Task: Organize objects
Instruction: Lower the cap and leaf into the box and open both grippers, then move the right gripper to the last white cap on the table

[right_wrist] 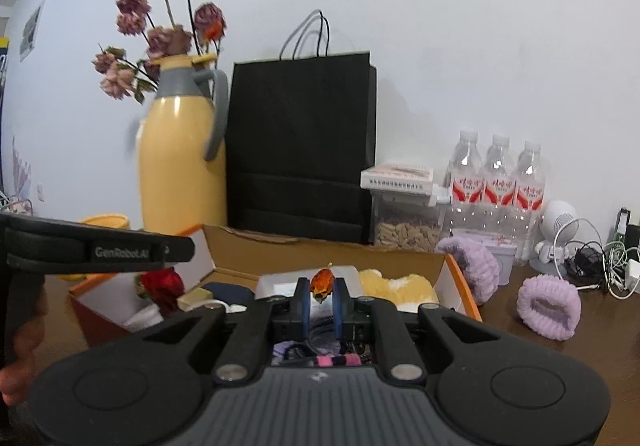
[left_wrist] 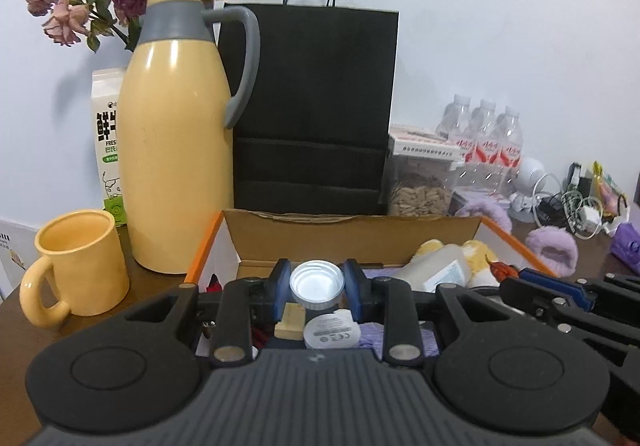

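Over the box point(left_wrist: 432, 230), the left gripper point(left_wrist: 317, 282) clamps a cap point(left_wrist: 317, 284) and the right gripper point(right_wrist: 321, 298) pinches an orange bud point(right_wrist: 322, 284), likely for sorting.

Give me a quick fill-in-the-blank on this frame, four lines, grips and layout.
1. The left gripper is shut on a round white ____.
2. The right gripper pinches a small dried flower whose colour is ____.
3. Both grippers hover over the open cardboard ____.
4. Behind that, right of the yellow thermos jug, stands a paper bag coloured ____.

Missing words: cap; orange; box; black
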Action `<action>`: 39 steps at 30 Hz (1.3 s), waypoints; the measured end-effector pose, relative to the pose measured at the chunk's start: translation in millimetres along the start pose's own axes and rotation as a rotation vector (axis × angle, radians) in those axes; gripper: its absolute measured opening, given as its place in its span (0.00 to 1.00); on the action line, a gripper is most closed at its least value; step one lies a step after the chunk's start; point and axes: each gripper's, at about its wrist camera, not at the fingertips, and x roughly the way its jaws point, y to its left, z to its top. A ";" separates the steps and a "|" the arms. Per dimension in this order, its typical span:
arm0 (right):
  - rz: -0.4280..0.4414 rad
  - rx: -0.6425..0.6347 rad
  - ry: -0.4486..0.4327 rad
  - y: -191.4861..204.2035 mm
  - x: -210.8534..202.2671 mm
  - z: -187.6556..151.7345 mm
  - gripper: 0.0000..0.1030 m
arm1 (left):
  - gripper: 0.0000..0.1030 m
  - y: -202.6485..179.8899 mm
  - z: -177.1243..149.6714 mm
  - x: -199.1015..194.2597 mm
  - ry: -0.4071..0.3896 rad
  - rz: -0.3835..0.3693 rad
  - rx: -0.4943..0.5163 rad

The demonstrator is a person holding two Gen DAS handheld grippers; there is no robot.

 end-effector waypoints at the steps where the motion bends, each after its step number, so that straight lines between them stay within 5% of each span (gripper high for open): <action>1: -0.004 0.005 0.008 -2.6 3.2 -1.1 0.10 | 0.29 0.1 -0.8 3.3 0.005 0.001 0.005; 4: -0.011 0.011 0.030 -7.9 9.2 -4.1 0.10 | 0.30 0.9 -3.6 10.6 0.016 0.009 0.016; 5: -0.016 0.013 0.038 -9.1 10.8 -5.1 0.11 | 0.39 0.7 -4.6 11.4 0.014 0.015 0.022; 7: -0.025 0.030 0.051 -12.6 12.3 -7.4 0.12 | 0.72 0.0 -5.8 10.4 -0.001 0.029 0.036; 8: -0.025 0.036 0.059 -14.2 12.9 -8.0 0.21 | 0.94 -0.5 -6.8 8.3 -0.013 0.047 0.038; 9: -0.025 0.044 0.066 -15.6 12.9 -9.1 0.29 | 1.00 -0.6 -7.5 5.4 -0.039 0.064 0.034; 11: -0.039 0.054 0.058 -16.9 12.1 -11.1 0.81 | 1.00 0.0 -8.1 0.5 -0.080 0.072 0.022; 13: -0.052 0.052 0.035 -16.5 9.2 -12.3 0.93 | 1.00 1.0 -7.7 0.3 -0.076 0.073 0.014; 39: -0.139 0.007 -0.020 -2.3 -25.5 -26.2 1.00 | 1.00 12.8 -30.5 -30.4 -0.074 0.140 0.026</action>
